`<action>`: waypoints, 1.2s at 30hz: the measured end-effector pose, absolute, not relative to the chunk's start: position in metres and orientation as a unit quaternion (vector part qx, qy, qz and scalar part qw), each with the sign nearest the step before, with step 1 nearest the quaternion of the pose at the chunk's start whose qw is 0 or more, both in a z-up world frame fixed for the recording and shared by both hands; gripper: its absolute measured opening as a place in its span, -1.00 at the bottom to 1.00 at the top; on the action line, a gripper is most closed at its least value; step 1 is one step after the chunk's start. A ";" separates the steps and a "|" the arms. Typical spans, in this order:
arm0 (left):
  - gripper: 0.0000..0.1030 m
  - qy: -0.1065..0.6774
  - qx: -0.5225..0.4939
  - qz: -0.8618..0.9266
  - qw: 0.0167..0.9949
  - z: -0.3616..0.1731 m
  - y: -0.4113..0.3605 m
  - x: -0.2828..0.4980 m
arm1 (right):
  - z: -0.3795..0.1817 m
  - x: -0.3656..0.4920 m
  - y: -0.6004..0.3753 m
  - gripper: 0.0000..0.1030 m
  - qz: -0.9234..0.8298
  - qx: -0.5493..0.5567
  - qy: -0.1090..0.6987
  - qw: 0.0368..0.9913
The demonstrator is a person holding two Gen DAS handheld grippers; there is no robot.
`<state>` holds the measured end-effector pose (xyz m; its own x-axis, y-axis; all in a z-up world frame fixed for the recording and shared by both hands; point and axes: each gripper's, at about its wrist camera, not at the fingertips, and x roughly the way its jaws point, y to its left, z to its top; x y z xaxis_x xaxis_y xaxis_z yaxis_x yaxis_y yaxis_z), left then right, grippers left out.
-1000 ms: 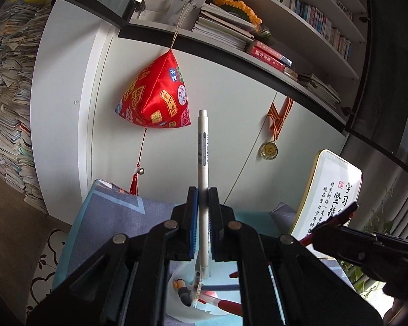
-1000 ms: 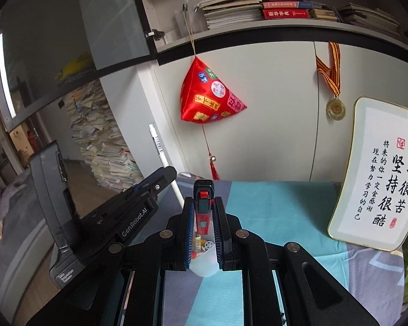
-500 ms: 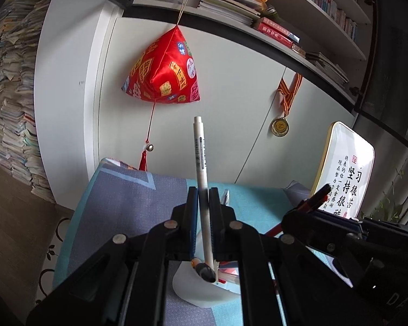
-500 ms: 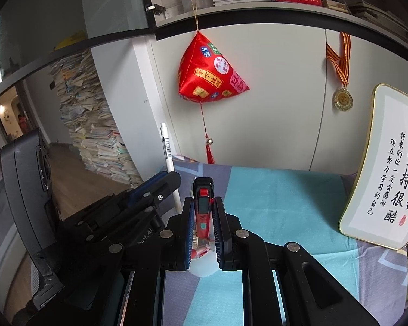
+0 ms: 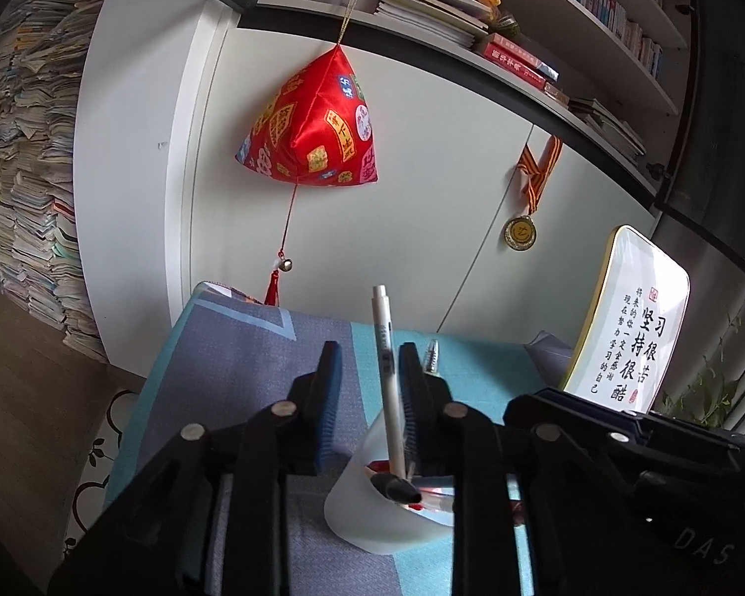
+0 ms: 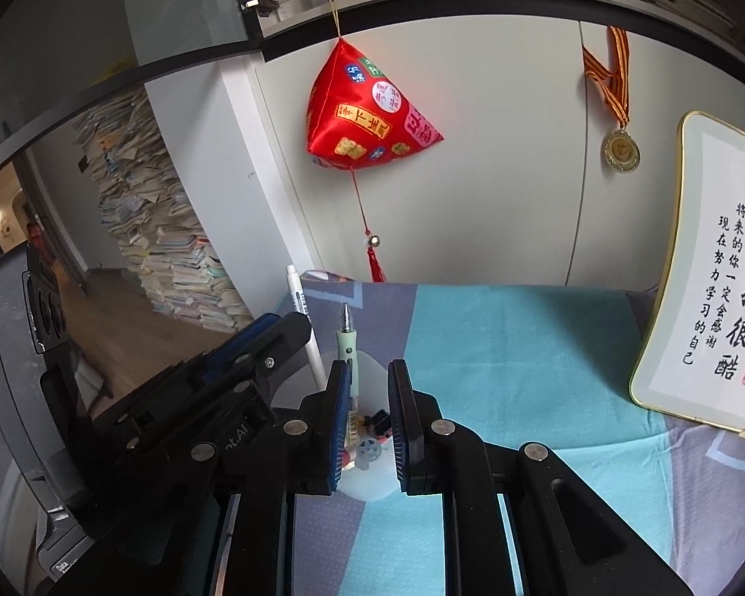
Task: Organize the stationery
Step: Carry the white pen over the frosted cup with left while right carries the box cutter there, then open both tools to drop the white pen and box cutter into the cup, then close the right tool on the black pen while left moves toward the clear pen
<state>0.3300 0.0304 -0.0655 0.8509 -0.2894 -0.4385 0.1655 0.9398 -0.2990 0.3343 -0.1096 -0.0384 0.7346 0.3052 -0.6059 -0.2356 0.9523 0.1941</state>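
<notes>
The left gripper (image 5: 370,362) tilts downward, its jaws opening around a slim white pen (image 5: 387,372) that leans against the right pad, its tip inside the translucent white cup (image 5: 372,521). The right gripper (image 6: 367,382) angles down over the same cup, jaws opening with nothing gripped. The cup stands on the teal-and-grey covered desk (image 6: 511,347).

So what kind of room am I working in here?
Probably a home study: shelves of books above white cabinets, tall stacks of papers along the wall, and a translucent white pen cup on the blue cloth-covered table.
</notes>
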 end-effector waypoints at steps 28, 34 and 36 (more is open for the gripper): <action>0.66 0.178 -0.170 -0.138 0.960 -0.001 0.045 0.247 | -0.041 0.231 -0.212 0.62 -0.009 -0.022 0.312 0.950; 0.71 0.211 -0.085 -0.132 0.965 -0.021 0.016 0.207 | -0.087 0.199 -0.245 0.62 -0.008 0.021 0.394 0.919; 0.71 0.230 -0.060 -0.134 0.962 -0.036 0.008 0.196 | -0.097 0.188 -0.247 0.62 -0.001 0.026 0.409 0.912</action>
